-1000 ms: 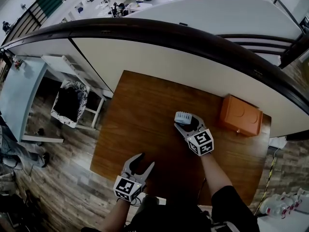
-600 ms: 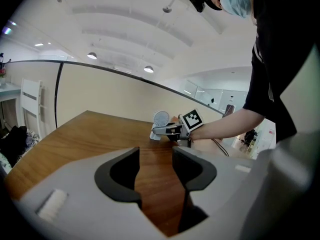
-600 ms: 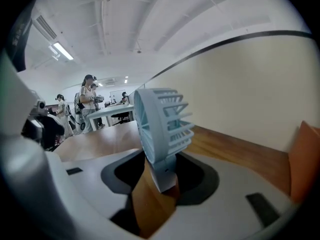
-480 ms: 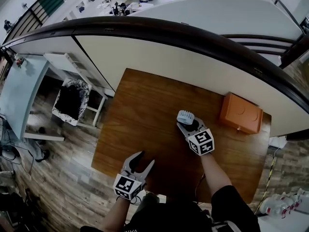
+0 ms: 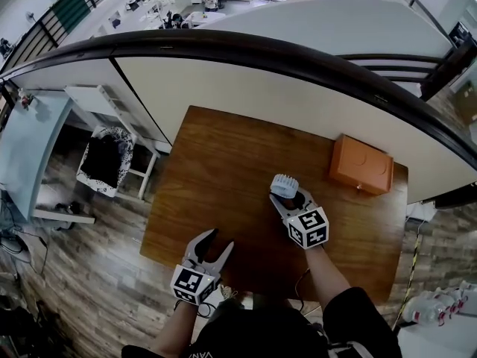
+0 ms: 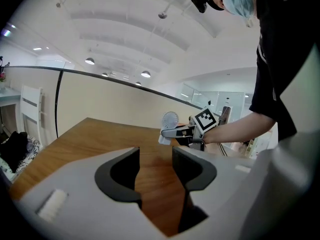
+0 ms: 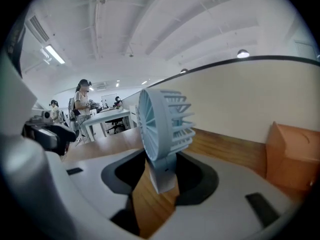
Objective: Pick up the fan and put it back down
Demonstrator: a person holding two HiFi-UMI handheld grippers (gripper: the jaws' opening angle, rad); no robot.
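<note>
A small white fan (image 5: 284,184) stands upright between the jaws of my right gripper (image 5: 289,193) near the middle of the brown wooden table (image 5: 223,155). In the right gripper view the dark pads sit against both sides of the fan's (image 7: 162,129) stem, and its base hangs just above the wood. My right gripper (image 7: 161,175) is shut on it. My left gripper (image 5: 218,239) hovers at the table's near edge, open, with nothing between its fingers. From the left gripper view (image 6: 156,166) I see the fan (image 6: 170,121) and the right gripper (image 6: 180,132) further along the table.
An orange box (image 5: 361,164) sits at the table's far right corner, to the right of the fan (image 7: 292,154). A white partition with a dark rail (image 5: 298,73) runs behind the table. A white chair with a black garment (image 5: 104,159) stands off the table's left side.
The right gripper's jaws, spread wide around the fan before, have narrowed onto its stem. The fan and right gripper have shifted slightly. The left gripper has barely moved.
</note>
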